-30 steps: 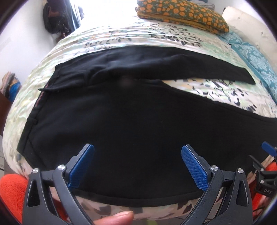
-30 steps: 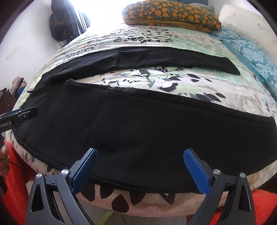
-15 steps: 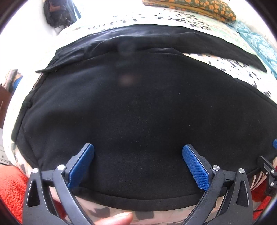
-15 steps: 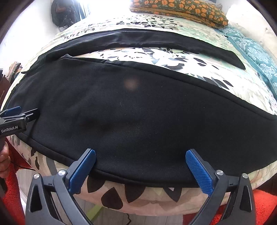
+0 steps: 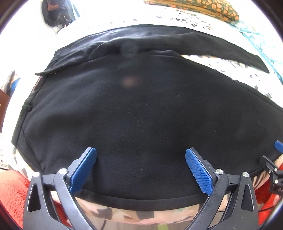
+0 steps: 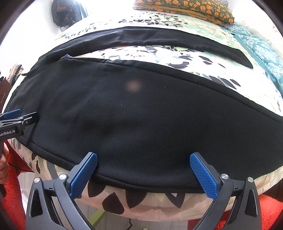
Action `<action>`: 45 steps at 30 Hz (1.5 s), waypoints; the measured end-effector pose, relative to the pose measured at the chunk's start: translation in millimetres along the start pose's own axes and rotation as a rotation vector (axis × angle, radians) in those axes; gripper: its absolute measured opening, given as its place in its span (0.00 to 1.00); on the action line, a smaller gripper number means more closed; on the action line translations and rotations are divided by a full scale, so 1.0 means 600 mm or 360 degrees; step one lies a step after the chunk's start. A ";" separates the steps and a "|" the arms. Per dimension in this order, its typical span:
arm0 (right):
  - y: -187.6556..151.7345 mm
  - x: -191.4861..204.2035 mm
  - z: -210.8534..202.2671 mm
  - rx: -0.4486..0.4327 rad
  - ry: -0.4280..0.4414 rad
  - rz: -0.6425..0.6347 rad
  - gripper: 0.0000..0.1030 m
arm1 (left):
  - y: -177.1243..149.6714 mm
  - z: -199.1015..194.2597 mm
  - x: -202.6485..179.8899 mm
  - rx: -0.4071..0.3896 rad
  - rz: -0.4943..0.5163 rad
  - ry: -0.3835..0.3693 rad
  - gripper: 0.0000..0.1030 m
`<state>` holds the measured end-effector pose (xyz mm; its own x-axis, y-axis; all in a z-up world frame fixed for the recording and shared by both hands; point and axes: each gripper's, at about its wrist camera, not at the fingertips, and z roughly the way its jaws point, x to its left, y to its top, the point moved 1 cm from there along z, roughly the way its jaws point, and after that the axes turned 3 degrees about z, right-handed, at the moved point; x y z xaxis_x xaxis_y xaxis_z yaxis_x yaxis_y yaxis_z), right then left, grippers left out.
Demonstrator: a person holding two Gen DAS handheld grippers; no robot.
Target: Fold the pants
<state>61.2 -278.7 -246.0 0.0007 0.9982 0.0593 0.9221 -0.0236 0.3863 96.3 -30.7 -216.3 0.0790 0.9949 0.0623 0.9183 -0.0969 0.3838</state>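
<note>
Black pants (image 5: 141, 109) lie spread flat on a bed with a leaf-print sheet (image 6: 159, 51), waist to the left, the two legs splayed apart to the right. My left gripper (image 5: 141, 169) is open and empty, low over the near edge of the near leg close to the waist. My right gripper (image 6: 143, 171) is open and empty over the near hem edge (image 6: 141, 184) of the same leg, further right. The left gripper also shows at the left edge of the right wrist view (image 6: 17, 120).
An orange-patterned pillow (image 6: 185, 8) and a teal cushion (image 6: 261, 49) lie at the far right of the bed. An orange-red rug (image 5: 12, 194) covers the floor below the bed's near edge. A dark bag (image 6: 65, 12) hangs at the far left.
Both grippers have moved forward and down toward the near leg of the pants, which now fills more of each view. Both stay open.
</note>
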 end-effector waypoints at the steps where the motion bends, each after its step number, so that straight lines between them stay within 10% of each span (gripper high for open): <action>1: 0.000 -0.012 -0.003 -0.0006 0.0000 0.0036 1.00 | 0.000 -0.004 0.000 -0.0013 0.0000 -0.0012 0.98; 10: 0.013 -0.288 -0.033 -0.0014 -0.0204 0.0648 1.00 | 0.010 -0.026 -0.010 -0.0085 0.0032 -0.0012 0.98; 15: -0.009 -0.403 -0.097 -0.0318 -0.0206 0.1066 1.00 | 0.021 -0.037 0.003 -0.0116 -0.0018 -0.0015 0.98; 23: 0.028 -0.277 -0.122 -0.0571 -0.0119 0.0646 1.00 | 0.049 -0.026 0.013 -0.0109 -0.0008 0.0019 0.98; 35: 0.056 -0.213 -0.071 -0.0458 -0.0058 0.0431 1.00 | 0.320 0.026 0.061 -0.0339 -0.0138 0.0176 0.98; 40: 0.062 -0.212 -0.058 -0.0423 -0.0049 0.0438 1.00 | 0.302 0.146 0.060 -0.0073 -0.0062 0.0275 0.98; 45: 0.068 -0.202 -0.050 -0.0404 -0.0023 0.0409 1.00 | 0.280 0.139 0.055 -0.0113 0.0034 0.0232 0.98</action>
<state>87.0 -402.4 -209.8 0.2269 0.9586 0.1719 0.7657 -0.2847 0.5768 285.6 -11.8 -226.8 0.0361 0.9787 0.2020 0.8868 -0.1246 0.4451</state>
